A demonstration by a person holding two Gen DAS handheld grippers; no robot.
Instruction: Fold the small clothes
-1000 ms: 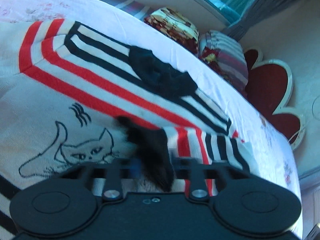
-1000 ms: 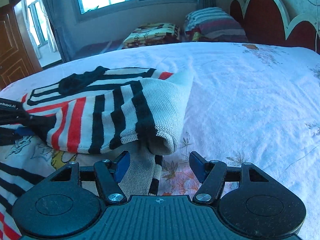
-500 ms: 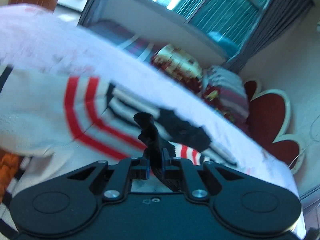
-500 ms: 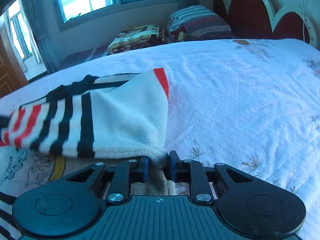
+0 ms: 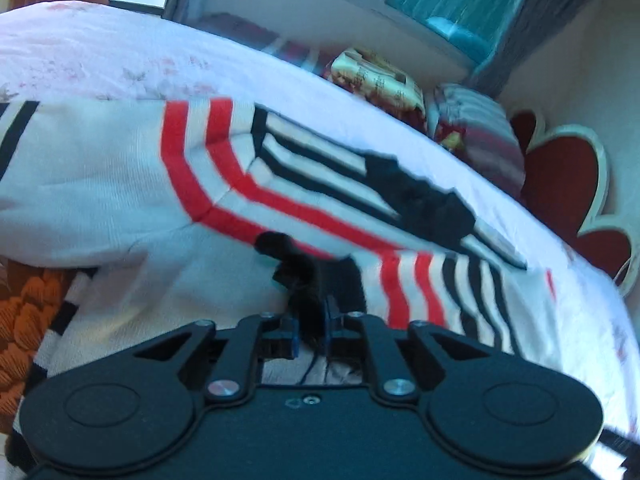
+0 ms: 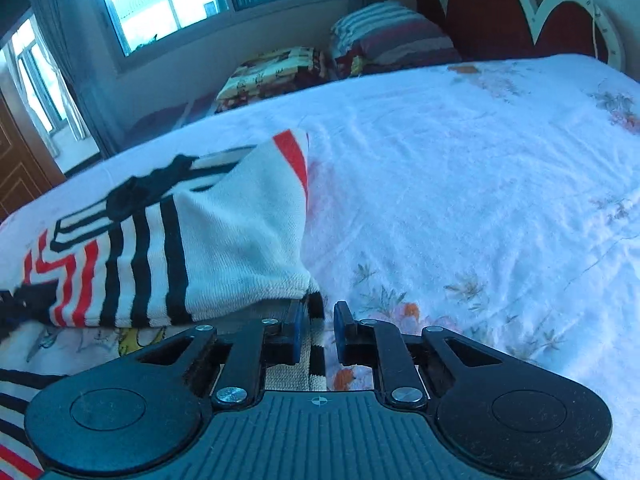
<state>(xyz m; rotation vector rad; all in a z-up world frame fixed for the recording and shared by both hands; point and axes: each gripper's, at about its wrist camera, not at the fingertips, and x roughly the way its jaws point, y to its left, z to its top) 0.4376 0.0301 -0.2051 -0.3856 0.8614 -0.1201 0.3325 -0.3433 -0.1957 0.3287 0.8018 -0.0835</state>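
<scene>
Both hand-held grippers tilt downward, left (image 5: 311, 332) clenching the sweater's (image 5: 120, 184) black cuff, right (image 6: 319, 330) its hem.

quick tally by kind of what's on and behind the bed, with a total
striped sweater: 1
pillows: 2, one patterned, one striped
headboard: 1
grippers: 2, left and right, each shut on the sweater
total: 6

A sweater (image 5: 224, 184) lies spread on the bed (image 6: 460, 200) with one sleeve (image 6: 208, 256) folded over its body, pillows (image 6: 392, 40) stacked beyond it beside the headboard (image 6: 496, 12), and a window (image 6: 168, 0) behind them.
</scene>
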